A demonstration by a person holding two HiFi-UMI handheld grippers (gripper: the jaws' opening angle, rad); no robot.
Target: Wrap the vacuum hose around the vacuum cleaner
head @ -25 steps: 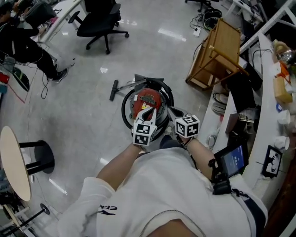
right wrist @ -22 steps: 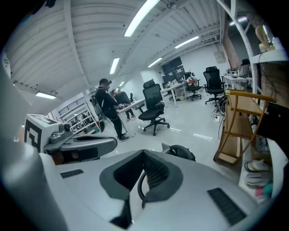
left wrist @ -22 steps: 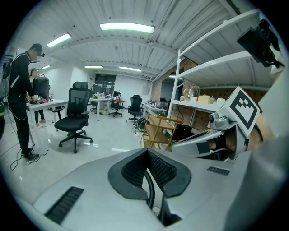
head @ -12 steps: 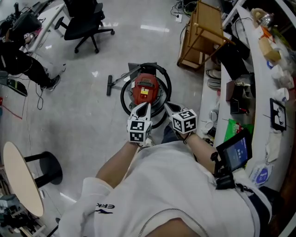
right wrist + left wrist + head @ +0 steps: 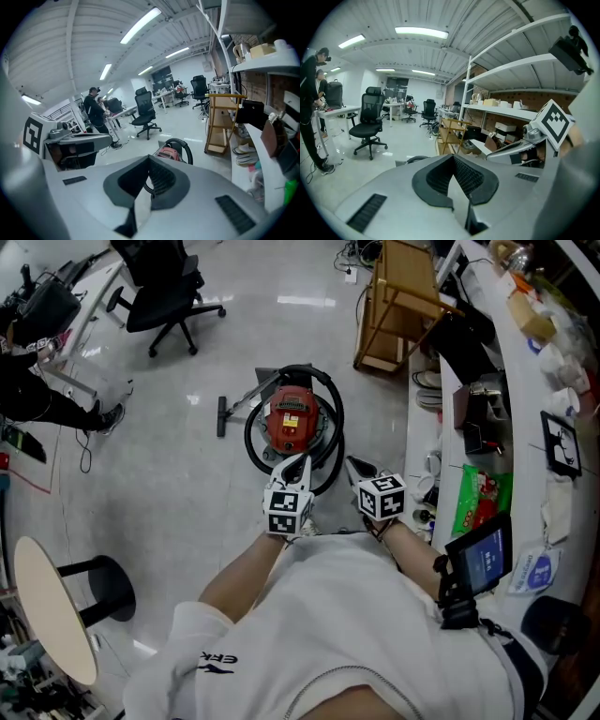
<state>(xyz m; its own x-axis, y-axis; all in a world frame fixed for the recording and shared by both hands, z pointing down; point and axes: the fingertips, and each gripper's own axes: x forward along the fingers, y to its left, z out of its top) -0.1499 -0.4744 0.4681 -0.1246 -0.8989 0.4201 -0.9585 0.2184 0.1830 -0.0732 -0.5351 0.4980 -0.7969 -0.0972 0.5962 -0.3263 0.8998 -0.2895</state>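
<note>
Left gripper (image 5: 298,461) and right gripper (image 5: 355,464) retreated from round, hose-looped vacuum (image 5: 292,416).

Lab office: swivel chairs (image 5: 164,296), shelving (image 5: 511,67).

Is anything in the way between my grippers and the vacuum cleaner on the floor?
Nothing visible does. The left gripper and right gripper, both shut and empty, are just short of the vacuum cleaner, whose black hose loops around it; only floor lies between.
</note>
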